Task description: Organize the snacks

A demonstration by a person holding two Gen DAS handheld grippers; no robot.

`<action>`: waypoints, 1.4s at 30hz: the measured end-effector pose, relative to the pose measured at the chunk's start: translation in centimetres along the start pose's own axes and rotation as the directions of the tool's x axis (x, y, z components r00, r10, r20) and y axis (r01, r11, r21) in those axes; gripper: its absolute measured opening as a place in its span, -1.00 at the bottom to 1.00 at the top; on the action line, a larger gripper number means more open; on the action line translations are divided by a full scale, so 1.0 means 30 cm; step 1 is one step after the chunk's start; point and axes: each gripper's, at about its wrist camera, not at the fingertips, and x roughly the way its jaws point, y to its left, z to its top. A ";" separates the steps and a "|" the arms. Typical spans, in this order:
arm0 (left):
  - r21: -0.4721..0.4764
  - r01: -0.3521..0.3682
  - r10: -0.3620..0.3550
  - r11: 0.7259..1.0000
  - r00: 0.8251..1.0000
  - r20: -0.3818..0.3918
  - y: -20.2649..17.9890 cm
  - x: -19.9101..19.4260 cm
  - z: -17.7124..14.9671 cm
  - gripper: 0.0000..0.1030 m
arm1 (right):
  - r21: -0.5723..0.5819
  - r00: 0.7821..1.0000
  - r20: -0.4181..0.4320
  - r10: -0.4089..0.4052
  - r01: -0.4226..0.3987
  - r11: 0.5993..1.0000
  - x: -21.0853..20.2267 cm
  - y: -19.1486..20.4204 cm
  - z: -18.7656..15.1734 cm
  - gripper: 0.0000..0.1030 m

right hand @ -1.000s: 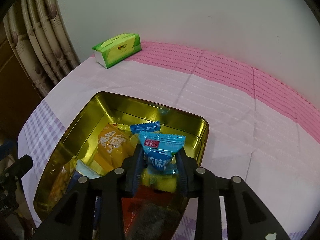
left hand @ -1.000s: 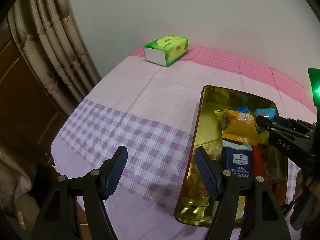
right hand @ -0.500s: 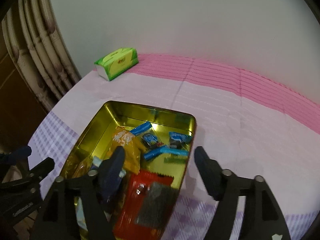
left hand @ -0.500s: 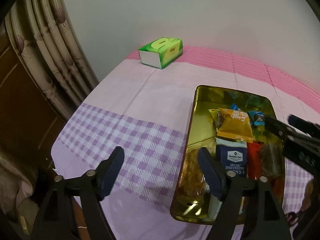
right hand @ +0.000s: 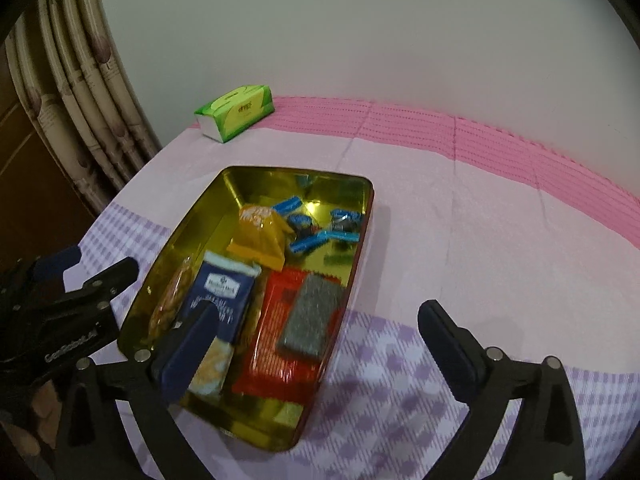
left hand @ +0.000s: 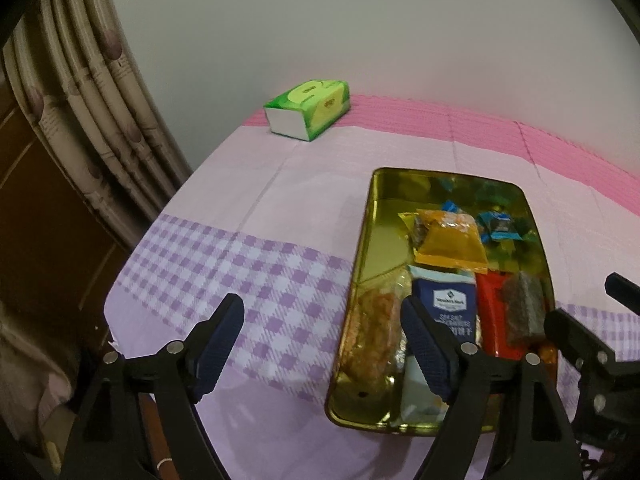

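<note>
Left gripper (left hand: 322, 344), right gripper (right hand: 318, 346) wide open, empty; tin (right hand: 236, 184) snacks (labels blurred) partly hidden.

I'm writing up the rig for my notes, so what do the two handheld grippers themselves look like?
Both are alike. The left gripper and right gripper have matte black angular frames with silver round fasteners, and dark blue ribbed fingers. White lettering, too blurred to read, marks the left gripper's body in the right wrist view. No cables or sleeves show clearly.

Home bedroom: checked bedsheet (left hand: 256, 280), curtain (left hand: 100, 112), tissue pack (left hand: 308, 108).
</note>
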 end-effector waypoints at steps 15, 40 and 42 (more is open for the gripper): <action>-0.006 0.017 -0.017 1.000 0.999 -0.035 0.014 -0.012 -0.054 0.58 | -0.023 1.000 -0.009 0.003 -0.003 1.000 -0.023 0.025 -0.069 0.98; 0.009 0.011 -0.011 1.000 0.999 -0.034 0.001 -0.010 -0.057 0.58 | -0.087 0.999 -0.046 0.008 -0.012 0.996 -0.003 0.080 -0.092 0.99; 0.009 0.011 -0.011 1.000 0.999 -0.034 -0.001 -0.010 -0.057 0.58 | -0.090 0.999 -0.049 0.009 -0.013 0.996 -0.001 0.083 -0.093 0.99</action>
